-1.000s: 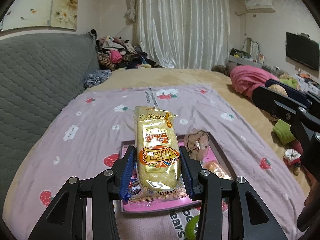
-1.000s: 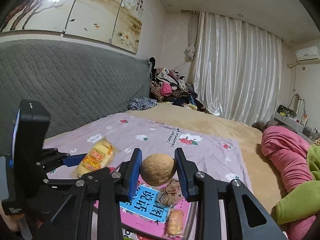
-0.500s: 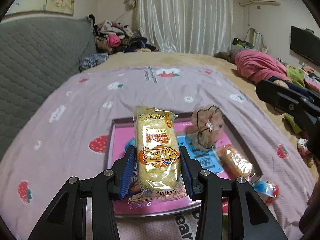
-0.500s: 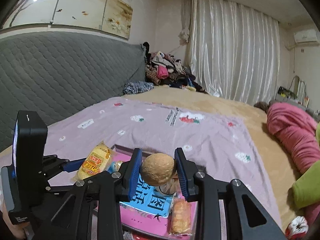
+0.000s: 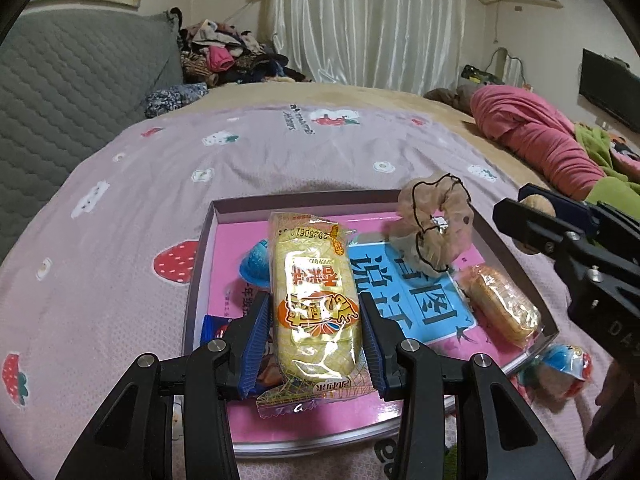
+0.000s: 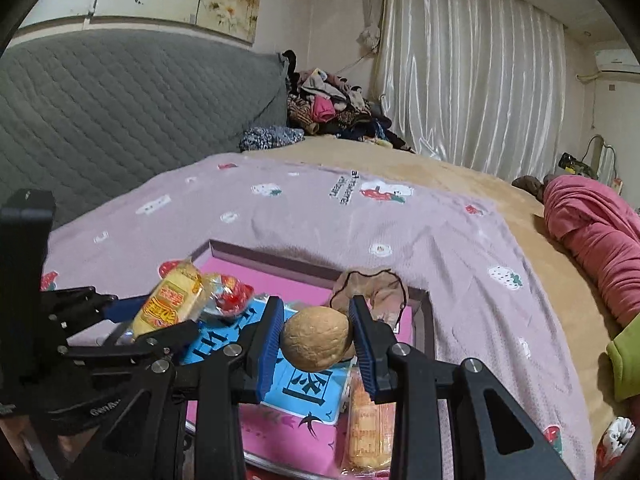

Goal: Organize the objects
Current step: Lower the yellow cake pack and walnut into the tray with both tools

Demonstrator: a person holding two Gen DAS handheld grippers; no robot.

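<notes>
Gripping yellow glossy snack pack [image 5: 316, 308], round brown walnut [image 6: 316, 343].

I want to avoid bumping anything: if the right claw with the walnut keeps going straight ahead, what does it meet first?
Probably the beige scrunchie, right behind the walnut held in the right claw, inside the pink box. Depth is unclear.

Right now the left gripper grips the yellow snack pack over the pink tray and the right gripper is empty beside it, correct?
Not quite. The right gripper is not empty: its jaws are shut on a walnut, as the right wrist view shows. The rest holds: the left gripper grips the yellow snack pack over the pink tray.
</notes>
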